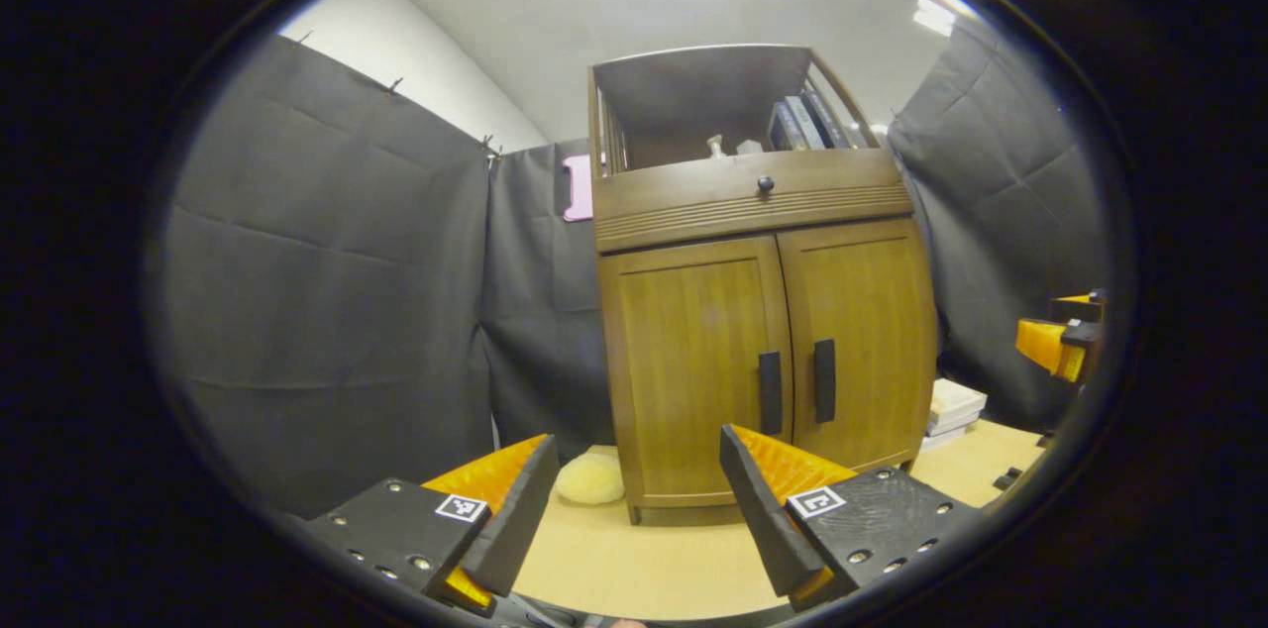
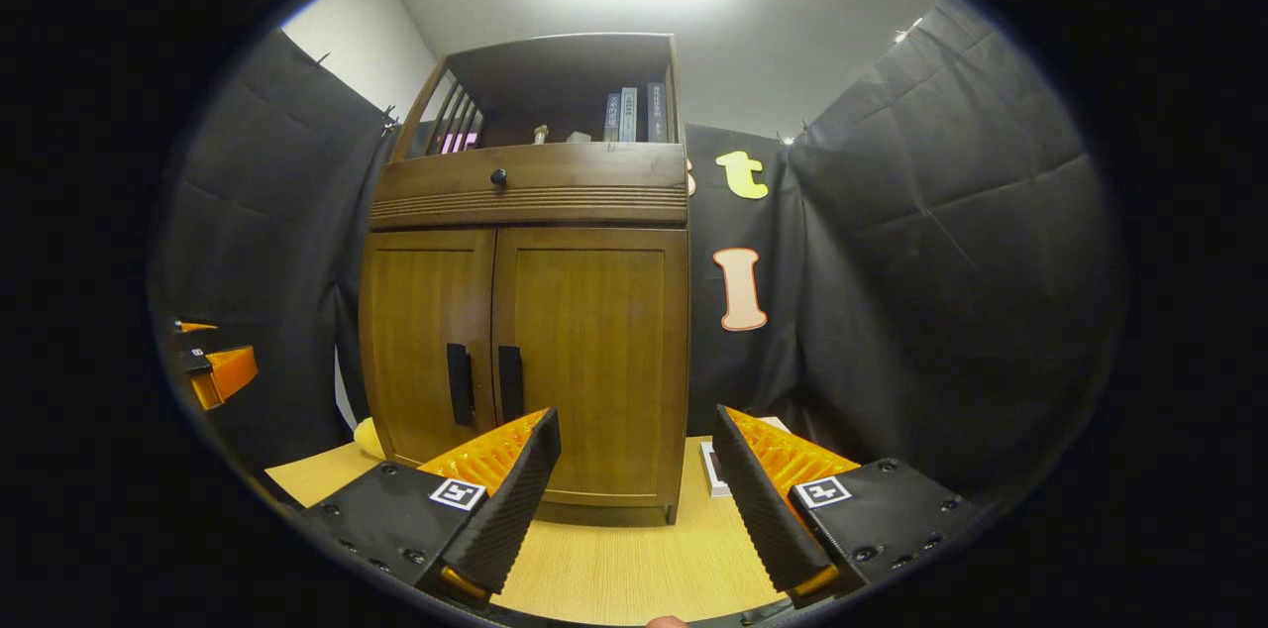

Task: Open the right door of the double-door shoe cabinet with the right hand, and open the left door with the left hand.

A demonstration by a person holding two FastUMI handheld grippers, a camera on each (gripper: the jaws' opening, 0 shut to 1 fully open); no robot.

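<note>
A brown wooden shoe cabinet [image 1: 763,212] stands ahead on a light floor, both doors closed. Its left door [image 1: 693,361] and right door [image 1: 862,341] each carry a dark vertical handle near the middle seam, the left handle [image 1: 770,392] and the right handle [image 1: 824,380]. My left gripper [image 1: 634,509] is open, empty and short of the cabinet. In the right gripper view the same cabinet [image 2: 525,202] shows its right door [image 2: 594,361] and right handle [image 2: 510,382]. My right gripper [image 2: 634,499] is open too, holding nothing, also apart from the doors.
A drawer with a round knob [image 1: 765,183] sits above the doors, and books [image 1: 802,123] stand on the open top shelf. A pale fluffy thing [image 1: 589,477] lies left of the cabinet's foot, stacked white items [image 1: 953,405] to its right. Black cloth walls close in on both sides.
</note>
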